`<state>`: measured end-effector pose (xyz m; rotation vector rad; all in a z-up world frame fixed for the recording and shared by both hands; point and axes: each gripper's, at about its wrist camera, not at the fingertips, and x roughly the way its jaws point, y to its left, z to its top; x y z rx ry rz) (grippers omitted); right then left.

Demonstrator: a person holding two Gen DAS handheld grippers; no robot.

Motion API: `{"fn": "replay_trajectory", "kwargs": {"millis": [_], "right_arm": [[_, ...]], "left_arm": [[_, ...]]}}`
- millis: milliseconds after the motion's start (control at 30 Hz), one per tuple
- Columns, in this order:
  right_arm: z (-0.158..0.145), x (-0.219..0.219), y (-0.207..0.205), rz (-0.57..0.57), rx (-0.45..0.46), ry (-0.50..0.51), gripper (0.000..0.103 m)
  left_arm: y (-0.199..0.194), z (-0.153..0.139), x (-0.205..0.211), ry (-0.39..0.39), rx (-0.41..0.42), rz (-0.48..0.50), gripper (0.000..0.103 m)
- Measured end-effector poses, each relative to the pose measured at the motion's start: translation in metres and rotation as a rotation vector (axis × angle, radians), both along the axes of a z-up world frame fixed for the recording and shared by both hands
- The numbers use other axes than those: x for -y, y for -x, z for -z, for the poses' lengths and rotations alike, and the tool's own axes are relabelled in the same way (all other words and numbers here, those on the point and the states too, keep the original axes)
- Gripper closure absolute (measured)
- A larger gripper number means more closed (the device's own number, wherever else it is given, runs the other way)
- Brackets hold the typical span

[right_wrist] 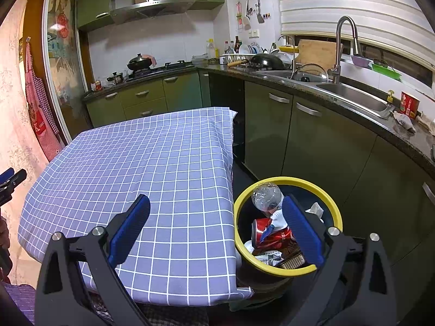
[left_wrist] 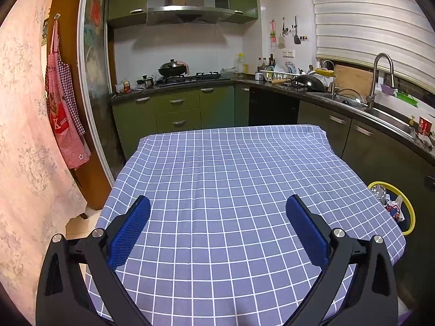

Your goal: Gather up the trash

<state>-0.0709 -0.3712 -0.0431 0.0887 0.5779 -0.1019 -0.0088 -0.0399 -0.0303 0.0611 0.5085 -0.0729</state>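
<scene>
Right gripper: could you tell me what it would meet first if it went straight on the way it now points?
Probably the checked tablecloth near the table's right edge. The right gripper is open and empty, with one finger over the cloth and the other over the yellow-rimmed bin. Depth is unclear, so it might just clear the edge.

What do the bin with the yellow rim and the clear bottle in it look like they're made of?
The bin looks like plastic: a smooth, matte yellow rim on dark walls. The bottle looks like thin clear plastic, since it is see-through, crinkled and glinting. Neither is certain from looks alone.
</scene>
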Motion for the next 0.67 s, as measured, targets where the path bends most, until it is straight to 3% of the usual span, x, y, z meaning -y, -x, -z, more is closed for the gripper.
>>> {"fn": "replay_trajectory", "kwargs": {"millis": [333,667], "right_arm": [[0.002,-0.002,-0.006,-0.008,-0.008,-0.003,0.010],[-0.002,-0.023,-0.069,-0.077,-0.097,0.070,0.010]], "left_arm": [[-0.005,0.002,-0.002,0.016,-0.005,0.005,0.005],[-0.084,0.017,-0.007,-0.003,-0.135,0.031,0.005]]}}
